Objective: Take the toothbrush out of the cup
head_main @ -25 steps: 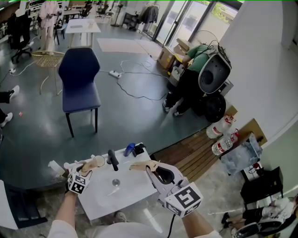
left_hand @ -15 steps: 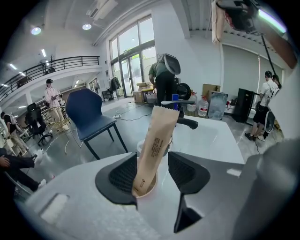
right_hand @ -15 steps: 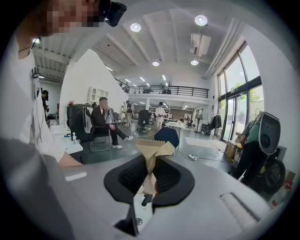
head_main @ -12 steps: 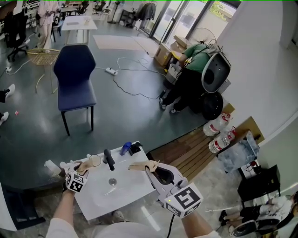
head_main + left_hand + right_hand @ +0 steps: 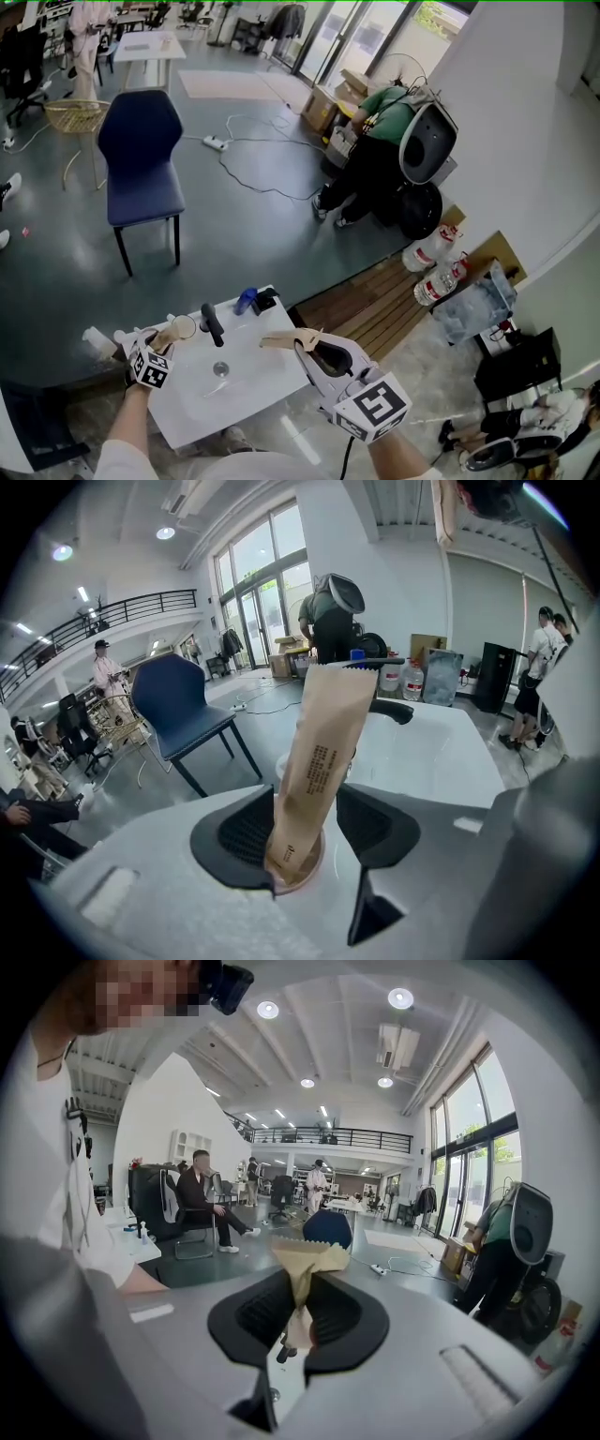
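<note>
left gripper (image 5: 306, 817), jaws apart, straddles the toothbrush packet (image 5: 328, 733) in the cup (image 5: 184, 327); right gripper (image 5: 298, 1312) clamped on another packet (image 5: 307, 1262)

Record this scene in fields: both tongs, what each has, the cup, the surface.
left tongs: open, jaws either side of the upright packet, right pad clear of it
upright packet: brown paper, printed, standing in the cup
cup: on the basin's left edge
right tongs: shut on a second packet, brown paper
basin: white, with black faucet
</note>
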`<state>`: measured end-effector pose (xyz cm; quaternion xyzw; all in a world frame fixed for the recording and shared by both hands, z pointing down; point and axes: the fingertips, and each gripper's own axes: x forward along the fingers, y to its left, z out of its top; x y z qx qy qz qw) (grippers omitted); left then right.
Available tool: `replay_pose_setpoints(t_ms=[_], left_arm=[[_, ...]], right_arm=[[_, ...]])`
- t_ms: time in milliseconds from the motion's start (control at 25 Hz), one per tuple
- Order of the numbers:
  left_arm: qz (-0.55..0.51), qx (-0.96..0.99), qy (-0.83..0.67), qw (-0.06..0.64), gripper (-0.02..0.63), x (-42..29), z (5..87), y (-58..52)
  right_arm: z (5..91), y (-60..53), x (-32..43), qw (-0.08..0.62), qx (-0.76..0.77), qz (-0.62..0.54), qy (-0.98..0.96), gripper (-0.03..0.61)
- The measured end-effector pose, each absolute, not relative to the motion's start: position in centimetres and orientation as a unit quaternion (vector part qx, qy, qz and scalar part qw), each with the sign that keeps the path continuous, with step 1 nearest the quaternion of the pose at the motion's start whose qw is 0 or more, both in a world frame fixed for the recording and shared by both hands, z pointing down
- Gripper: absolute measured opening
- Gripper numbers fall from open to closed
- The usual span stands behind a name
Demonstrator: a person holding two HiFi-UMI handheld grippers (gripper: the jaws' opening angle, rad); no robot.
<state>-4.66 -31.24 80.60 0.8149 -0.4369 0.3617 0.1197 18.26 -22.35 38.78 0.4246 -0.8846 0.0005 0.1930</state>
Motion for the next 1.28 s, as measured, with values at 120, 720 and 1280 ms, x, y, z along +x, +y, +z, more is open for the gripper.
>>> replay_pose_setpoints(t_ms=[120, 720, 1280], left_arm=[[0.366, 0.81, -0.443, 0.115, 0.215, -4.6, 80.8, -31.6], [0.366, 0.805, -0.454, 0.109, 0.132, -4.7, 81.4, -32.4], [0.344, 0.814, -0.456, 0.106, 0.066, -4.6, 80.1, -32.1]], right_arm=[[38.7, -22.3, 18.9, 0.195, 0.43, 0.0, -0.882, 0.028], [39.1, -22.2, 20.0, 0.204, 0.439, 0.003, -0.875, 0.028], [39.0, -21.9, 19.7, 0.2, 0.432, -0.002, -0.88, 0.028]])
